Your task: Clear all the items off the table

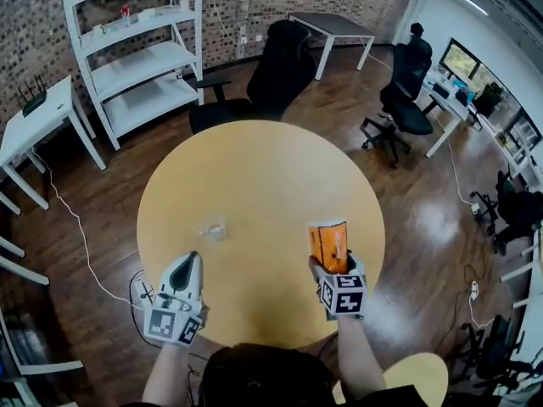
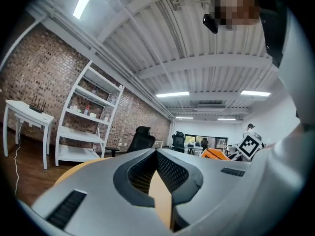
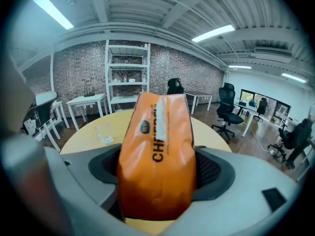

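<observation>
Orange bag (image 1: pixel 328 242) clamped in right gripper (image 1: pixel 336 265).
Left gripper (image 1: pixel 192 261) closed, nothing held; glass (image 1: pixel 210 229) seen standing on round table (image 1: pixel 254 168).

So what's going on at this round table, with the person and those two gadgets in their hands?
A person is clearing a round wooden table using a handheld gripper in each hand. The right gripper is clamped on an orange snack bag, held upright near the table's front edge. The left gripper is shut and empty, near the front left edge. One clear glass sits on the table, not yet picked up.
</observation>
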Tool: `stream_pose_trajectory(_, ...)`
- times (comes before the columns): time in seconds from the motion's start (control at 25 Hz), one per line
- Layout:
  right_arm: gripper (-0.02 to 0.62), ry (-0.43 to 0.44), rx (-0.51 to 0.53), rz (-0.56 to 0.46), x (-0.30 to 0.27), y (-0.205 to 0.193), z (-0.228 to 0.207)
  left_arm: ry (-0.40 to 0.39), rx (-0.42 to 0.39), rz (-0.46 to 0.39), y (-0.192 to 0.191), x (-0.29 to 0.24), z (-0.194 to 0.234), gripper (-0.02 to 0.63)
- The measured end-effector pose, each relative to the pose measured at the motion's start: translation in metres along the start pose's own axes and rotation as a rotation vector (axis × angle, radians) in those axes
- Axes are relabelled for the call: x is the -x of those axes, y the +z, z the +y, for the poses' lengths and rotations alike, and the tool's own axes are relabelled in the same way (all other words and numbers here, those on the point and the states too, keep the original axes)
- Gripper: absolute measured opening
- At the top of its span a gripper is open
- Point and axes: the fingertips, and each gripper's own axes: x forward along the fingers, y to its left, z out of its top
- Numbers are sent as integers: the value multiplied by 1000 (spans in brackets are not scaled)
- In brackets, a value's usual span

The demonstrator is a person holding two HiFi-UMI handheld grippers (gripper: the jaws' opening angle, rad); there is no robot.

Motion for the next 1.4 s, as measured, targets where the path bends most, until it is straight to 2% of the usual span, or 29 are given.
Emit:
stream_pose_trajectory(0.16,408,49,22,61,-29,-15,1,43,-6,19,-16,-11,3,0)
stream_pose_trajectory(0.44,408,74,37,165,-72,-43,-4,86,-1,107,-52,-22,10,0)
stream_pose_trajectory(0.64,410,88,33,262,-103,-84,-8,161,57,180,-91,-16,18,0)
stream_pose_trajectory(0.84,411,52,29,296,-126,-101,-16,177,40,256,-126,-23,24,0)
stream_pose_trajectory(1.0,414,57,44,302,-135,-104,-12,191,34,299,-146,-30,30,0)
stream_pose_trajectory(1.28,450,93,57,359,-144,-113,-4,175,61,335,-161,-33,28,0)
stream_pose_trajectory(1.4,480,90,51,350,-144,-113,-7,163,61,339,-159,-34,28,0)
